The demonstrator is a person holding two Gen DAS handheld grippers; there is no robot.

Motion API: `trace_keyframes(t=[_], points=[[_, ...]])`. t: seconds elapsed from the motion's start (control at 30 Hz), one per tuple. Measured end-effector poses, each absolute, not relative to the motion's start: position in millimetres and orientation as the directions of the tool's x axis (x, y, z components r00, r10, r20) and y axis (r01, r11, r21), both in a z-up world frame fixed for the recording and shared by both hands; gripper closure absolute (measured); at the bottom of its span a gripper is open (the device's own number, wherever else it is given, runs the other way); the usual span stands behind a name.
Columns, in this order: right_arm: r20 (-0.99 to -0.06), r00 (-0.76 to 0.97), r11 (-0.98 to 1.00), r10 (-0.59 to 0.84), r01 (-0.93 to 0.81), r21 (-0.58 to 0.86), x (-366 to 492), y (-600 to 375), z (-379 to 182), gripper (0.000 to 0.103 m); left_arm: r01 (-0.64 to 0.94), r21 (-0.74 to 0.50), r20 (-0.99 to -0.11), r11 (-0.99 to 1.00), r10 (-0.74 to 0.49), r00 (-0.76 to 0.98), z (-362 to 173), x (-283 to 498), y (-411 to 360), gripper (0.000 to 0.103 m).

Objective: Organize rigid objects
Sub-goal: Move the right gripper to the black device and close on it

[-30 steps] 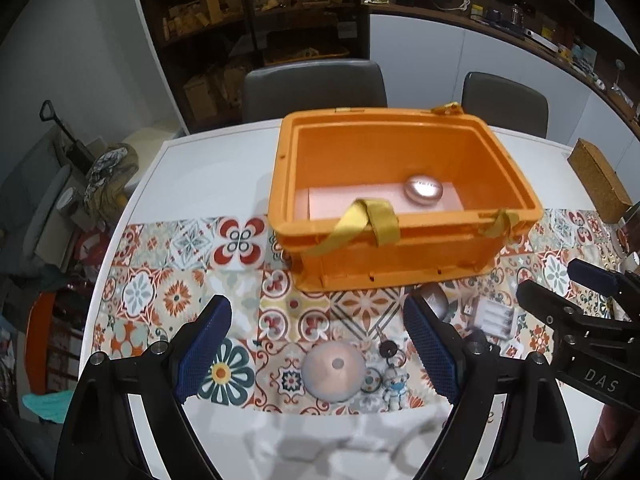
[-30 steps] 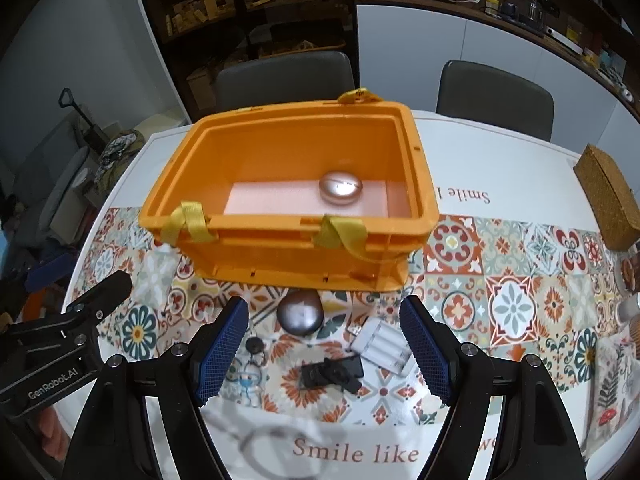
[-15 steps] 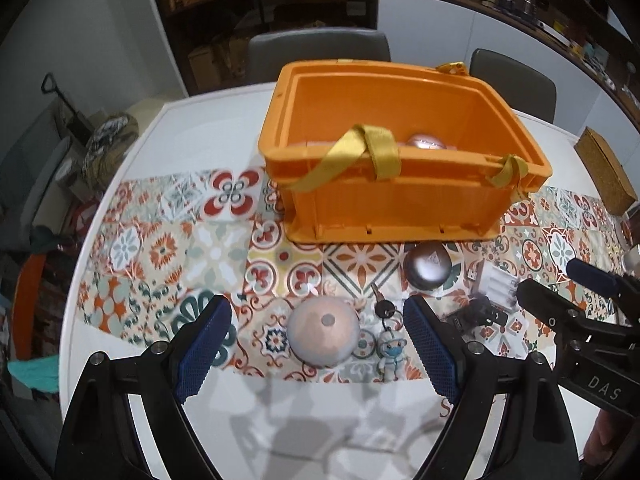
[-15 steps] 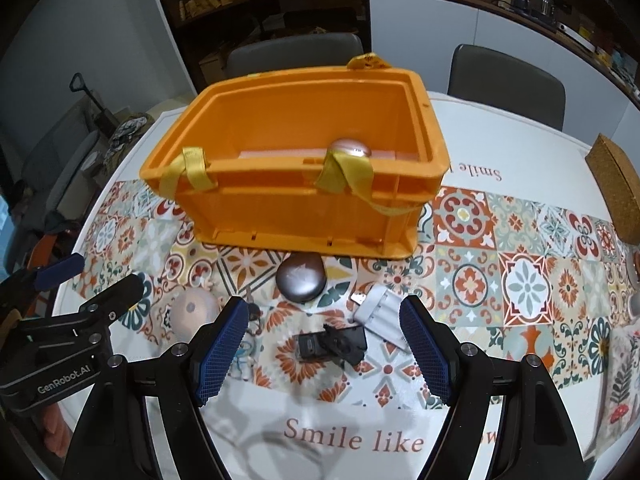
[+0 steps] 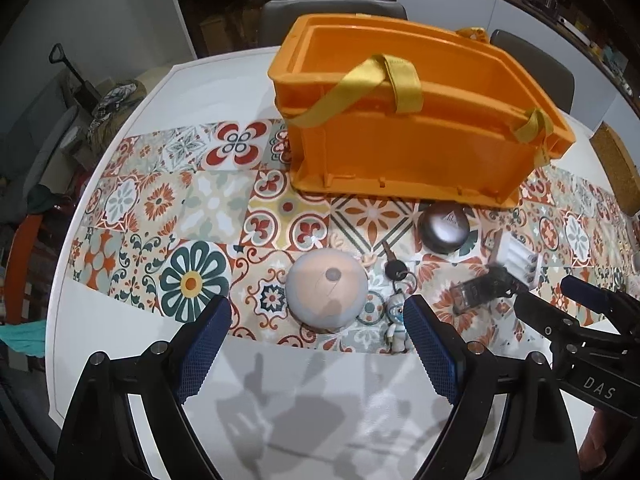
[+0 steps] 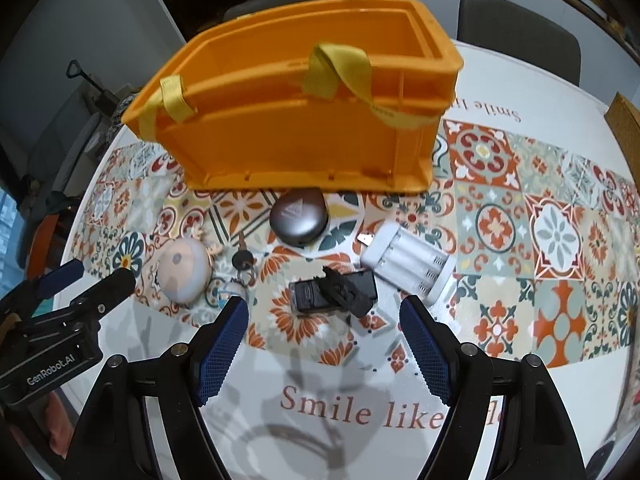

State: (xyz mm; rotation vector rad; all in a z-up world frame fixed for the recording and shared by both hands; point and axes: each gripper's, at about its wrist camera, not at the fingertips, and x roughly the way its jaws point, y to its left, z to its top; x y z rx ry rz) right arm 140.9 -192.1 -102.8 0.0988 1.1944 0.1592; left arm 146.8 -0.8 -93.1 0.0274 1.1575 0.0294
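Note:
An orange crate point(image 5: 404, 148) point(image 6: 304, 136) with yellow straps stands on the patterned runner. In front of it lie a pale dome-shaped object point(image 5: 326, 286) point(image 6: 185, 270), a key with a small figure keyring point(image 5: 396, 320) point(image 6: 242, 258), a round grey case point(image 5: 444, 226) point(image 6: 299, 212), a white battery holder point(image 5: 516, 258) point(image 6: 408, 262) and a black device point(image 5: 482, 290) point(image 6: 334, 292). My left gripper point(image 5: 318, 320) hangs open just short of the dome. My right gripper point(image 6: 324, 318) is open just short of the black device. Neither holds anything.
The white table point(image 6: 520, 92) carries red lettering point(image 6: 372, 408) near its front edge. A cork block point(image 5: 616, 168) lies at the right. Grey chairs point(image 6: 520, 32) stand behind the table, with shelves beyond. Clutter sits on the floor at the left.
Both grippers have come down and in toward the objects in front of the crate, which now look larger. The crate's inside has dropped out of sight. Jaws unchanged.

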Motion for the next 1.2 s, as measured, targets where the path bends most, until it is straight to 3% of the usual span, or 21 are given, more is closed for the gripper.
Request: trace_keyframes(t=[0.53,1.2], points=[[-0.945,0.222,0.968,0.240,-0.131,0.215,157,-192,-149,0.025,-0.033,0.047,-0.955,0.998,0.055,0.291,-134,151,-6,0.015],[-0.969,0.201,0.975,0.142,-0.198,0.101,185,-162,-182,0.025,-0.043,0.067,-0.970,0.997,0.075,0.233,-161,163,-2,0.015]])
